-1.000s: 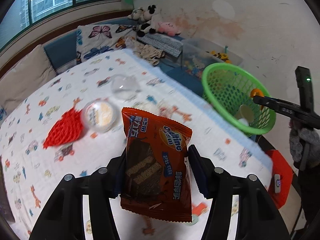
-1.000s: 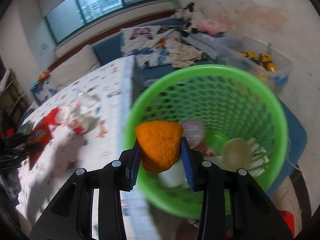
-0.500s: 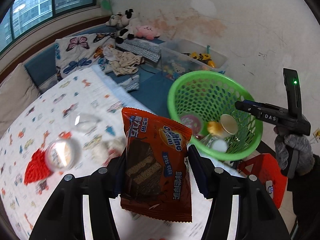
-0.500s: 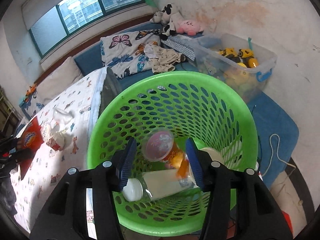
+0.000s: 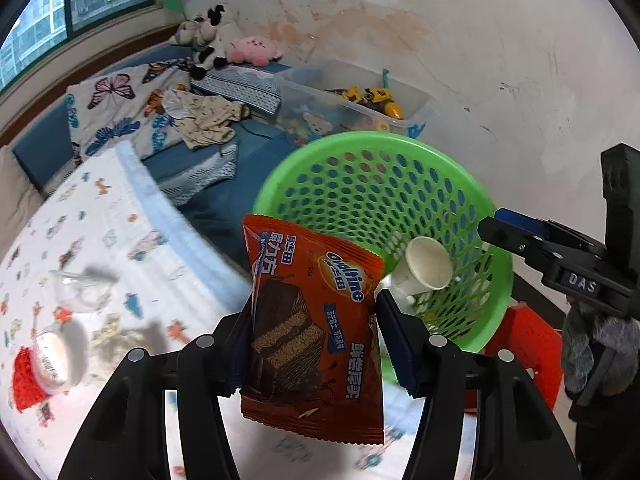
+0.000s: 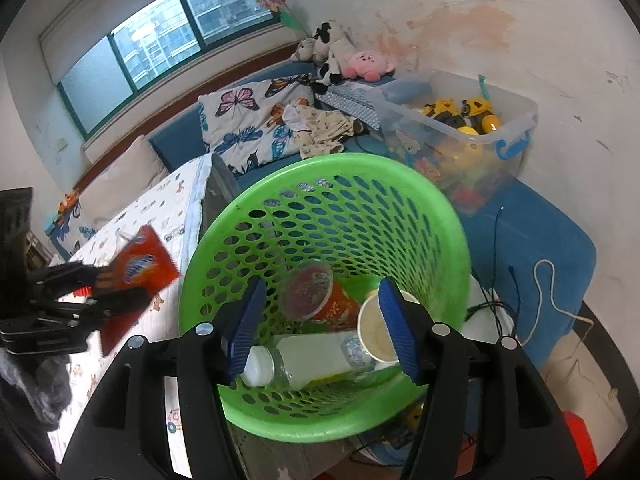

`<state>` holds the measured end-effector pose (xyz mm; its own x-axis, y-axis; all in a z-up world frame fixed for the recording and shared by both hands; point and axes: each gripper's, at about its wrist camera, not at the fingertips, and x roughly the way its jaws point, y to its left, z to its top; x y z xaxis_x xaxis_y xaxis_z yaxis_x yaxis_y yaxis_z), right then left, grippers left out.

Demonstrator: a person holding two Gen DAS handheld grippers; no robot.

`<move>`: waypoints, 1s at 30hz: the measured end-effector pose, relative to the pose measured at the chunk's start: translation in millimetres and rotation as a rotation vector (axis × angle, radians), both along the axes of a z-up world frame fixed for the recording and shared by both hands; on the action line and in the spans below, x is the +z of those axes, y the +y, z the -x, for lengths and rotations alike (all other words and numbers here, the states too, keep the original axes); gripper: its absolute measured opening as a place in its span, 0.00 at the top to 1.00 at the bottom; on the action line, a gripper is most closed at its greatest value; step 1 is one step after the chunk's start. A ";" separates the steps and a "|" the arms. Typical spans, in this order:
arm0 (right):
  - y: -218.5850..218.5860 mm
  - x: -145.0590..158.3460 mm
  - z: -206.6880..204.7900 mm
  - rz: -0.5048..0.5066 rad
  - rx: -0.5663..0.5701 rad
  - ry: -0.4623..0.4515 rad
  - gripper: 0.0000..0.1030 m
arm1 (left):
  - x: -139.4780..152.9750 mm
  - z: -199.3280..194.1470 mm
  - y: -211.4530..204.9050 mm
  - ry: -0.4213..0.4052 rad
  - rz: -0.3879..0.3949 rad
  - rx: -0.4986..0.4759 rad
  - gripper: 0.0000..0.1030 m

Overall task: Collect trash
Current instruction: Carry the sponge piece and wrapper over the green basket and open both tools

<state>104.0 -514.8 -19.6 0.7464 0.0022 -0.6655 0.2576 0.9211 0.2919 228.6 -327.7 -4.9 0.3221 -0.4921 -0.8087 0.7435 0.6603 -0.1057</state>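
Above the green basket (image 6: 404,200), the right gripper (image 6: 320,324) hangs with its jaws opening and nothing between the blue pads; through the gap the rubbish in the basket shows: a clear plastic bottle (image 6: 304,360) lying on its side, a paper cup (image 6: 376,332) and a clear-lidded red cup (image 6: 316,296). Just left of the basket, the left gripper (image 5: 314,338) clamps an orange-red Ovaltine wafer packet (image 5: 312,328) by its sides, the packet upright and poised over the edge of the desk (image 5: 132,240), which wears a white cloth printed with small cartoons. Farther back on that cloth lie a round white tub (image 5: 52,354) on a red net (image 5: 22,380) and a crumpled clear wrapper (image 5: 82,288). Behind the basket stands a clear toy bin (image 6: 460,136).
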 end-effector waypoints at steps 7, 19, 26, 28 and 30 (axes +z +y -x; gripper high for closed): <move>-7.6 7.8 16.5 -0.005 -0.021 -0.022 0.42 | -6.9 12.2 -39.2 0.034 0.003 -0.046 0.46; -11.2 18.6 38.4 0.000 -0.037 -0.058 0.40 | -25.1 16.5 -74.8 0.068 -0.018 -0.053 0.24; -7.1 20.4 39.3 -0.002 -0.032 -0.063 0.39 | -20.5 13.5 -58.0 0.072 0.013 -0.025 0.21; -3.8 21.0 39.0 -0.004 -0.025 -0.064 0.39 | -17.2 12.5 -49.8 0.068 0.022 -0.014 0.21; -2.3 21.3 38.9 -0.007 -0.020 -0.066 0.38 | -13.5 11.8 -37.5 0.068 0.035 0.007 0.21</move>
<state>65.0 -517.0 1.7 0.7884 -0.0092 -0.6150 0.2562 0.9139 0.3149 216.7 -365.2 -18.5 0.2704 -0.5186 -0.8112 0.7293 0.6603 -0.1790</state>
